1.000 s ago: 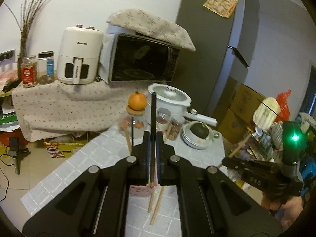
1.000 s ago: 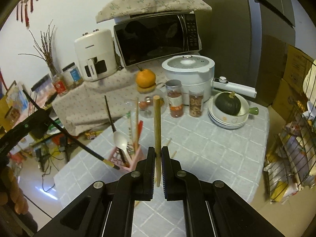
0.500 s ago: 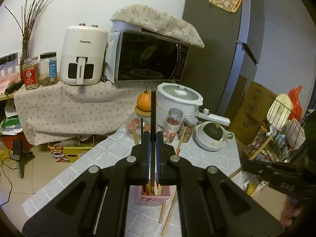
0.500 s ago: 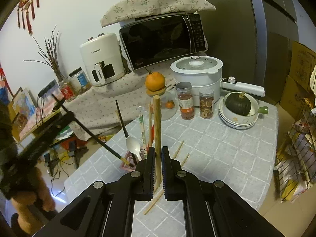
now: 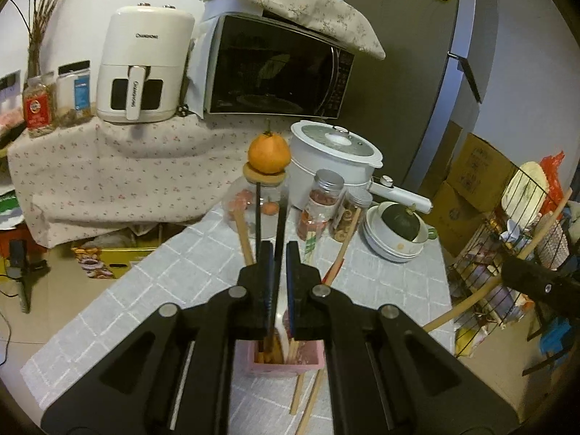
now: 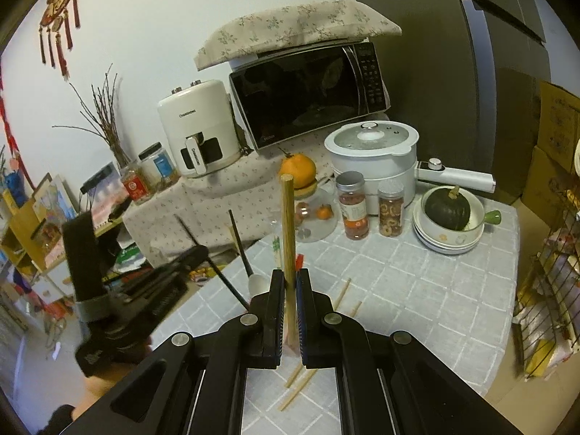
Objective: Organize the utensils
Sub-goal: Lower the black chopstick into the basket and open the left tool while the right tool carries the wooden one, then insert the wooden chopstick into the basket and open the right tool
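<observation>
My left gripper [image 5: 278,253] stands over the pink utensil holder [image 5: 286,357], jaws slightly parted around a black chopstick [image 5: 280,228] whose lower end is in the holder. A second black chopstick [image 5: 258,217] and wooden utensils stand in the holder too. My right gripper [image 6: 289,282] is shut on a wooden chopstick [image 6: 288,232], held upright above the table. The left gripper [image 6: 127,304] shows at left in the right wrist view, with a black chopstick [image 6: 217,272]. Loose wooden chopsticks [image 6: 342,293] lie on the grey checked tablecloth [image 6: 417,290].
At the table's back stand a glass jar with an orange on top [image 5: 269,156], two spice jars [image 5: 326,203], a white electric pot [image 5: 333,159] and stacked bowls holding a dark squash [image 5: 400,223]. A wire rack [image 5: 507,253] stands to the right.
My left gripper has come down over the pink holder, its black chopstick now reaching into it, and its jaws have eased apart. My right gripper has moved nearer with the wooden chopstick.
</observation>
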